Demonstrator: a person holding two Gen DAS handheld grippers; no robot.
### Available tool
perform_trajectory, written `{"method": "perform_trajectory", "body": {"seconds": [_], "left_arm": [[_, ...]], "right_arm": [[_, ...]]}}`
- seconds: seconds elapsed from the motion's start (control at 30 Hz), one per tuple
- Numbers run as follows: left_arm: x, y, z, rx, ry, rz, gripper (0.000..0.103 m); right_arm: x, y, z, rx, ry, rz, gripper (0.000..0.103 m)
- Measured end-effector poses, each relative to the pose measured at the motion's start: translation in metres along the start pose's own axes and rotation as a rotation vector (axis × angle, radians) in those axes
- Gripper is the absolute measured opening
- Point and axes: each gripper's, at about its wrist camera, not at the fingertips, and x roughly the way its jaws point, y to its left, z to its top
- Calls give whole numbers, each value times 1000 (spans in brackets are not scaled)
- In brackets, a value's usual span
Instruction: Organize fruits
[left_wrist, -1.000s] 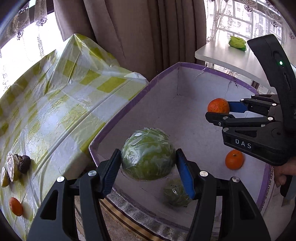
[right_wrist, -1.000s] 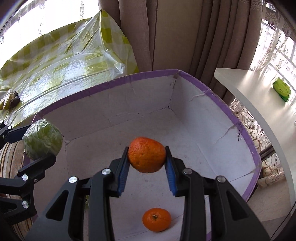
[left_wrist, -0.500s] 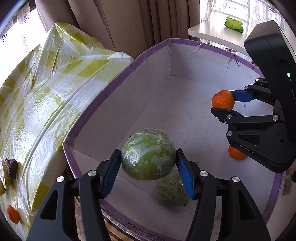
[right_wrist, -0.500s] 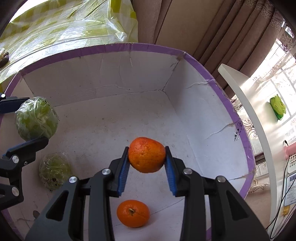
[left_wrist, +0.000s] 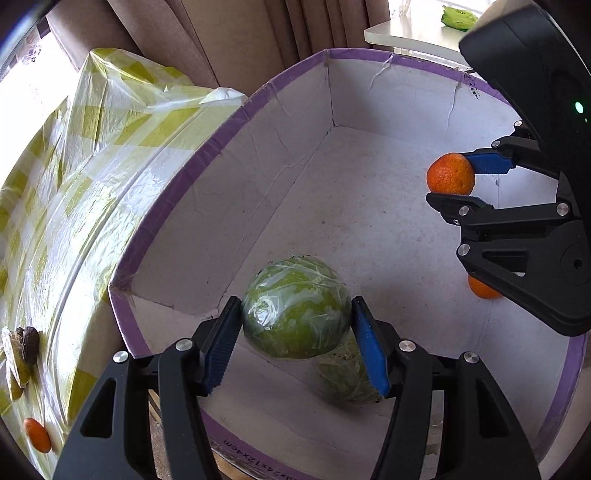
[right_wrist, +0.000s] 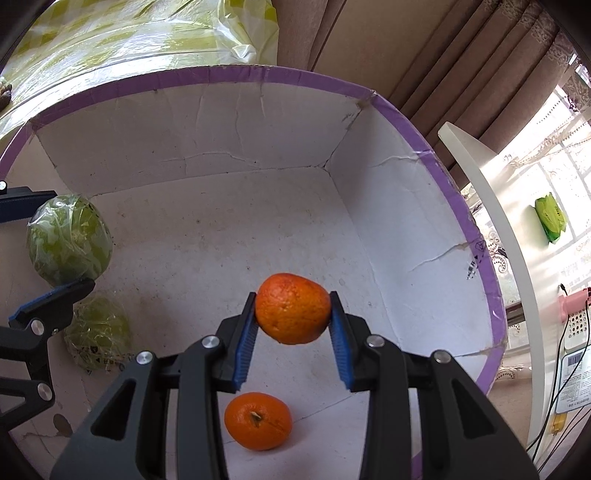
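In the left wrist view, the left tongs (left_wrist: 295, 339) were clamped on a plastic-wrapped green fruit (left_wrist: 295, 308), held over the near left part of the white box (left_wrist: 229, 122) with the purple rim. Directly beneath and slightly right of it lay a second wrapped green fruit (left_wrist: 343, 376) on the box floor, so a straight drop would likely land one on the other. At right, the right tongs (left_wrist: 452, 182) gripped an orange (left_wrist: 450, 173), with another orange (left_wrist: 482, 290) partly hidden behind their frame. Only this view showed the yellow-checked worktop (left_wrist: 74, 206) at left, with a stray orange (left_wrist: 37, 435) and some dark items too small to identify.

In the right wrist view, the right tongs (right_wrist: 293, 321) were clamped on the orange (right_wrist: 292, 308), above the box floor; the loose orange (right_wrist: 258, 421) lay nearer, just below them. This view separated the two green fruits clearly: the held one (right_wrist: 68, 240) farther, the resting one (right_wrist: 98, 334) nearer, its label visible.
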Motion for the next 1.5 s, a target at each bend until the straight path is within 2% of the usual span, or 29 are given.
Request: {"method": "perform_trajectory", "body": {"seconds": [0.23,0.37,0.6,0.77,0.9,0.97,1.17,1.3,1.5], "left_arm": [[1,-4,0,9,6,17,59],[1,-4,2,7,1,10,59],[-2,2,0,-22,-23,-34,61],[-7,7,-1,-42,-41,-112,65],[-14,17,1,-88,-62,-214,68],[-16,19,2,-97,-71,-244,68],[-21,29,-2,-137,-99,-319,69],[-25,32,-4,-151,-111,-349,69],[-29,37,-5,-173,-115,-393,69]], "right_arm": [[-3,1,0,-2,-1,-4,39],[-2,-2,2,-1,-12,-12,51],[-5,-4,0,12,-22,-5,51],[-3,-9,2,30,-23,31,51],[-5,-18,2,97,-37,89,62],[-5,-19,3,105,-36,96,62],[-4,-22,5,133,-25,98,63],[-1,-24,7,138,-6,102,68],[4,-21,7,136,22,83,68]]}}
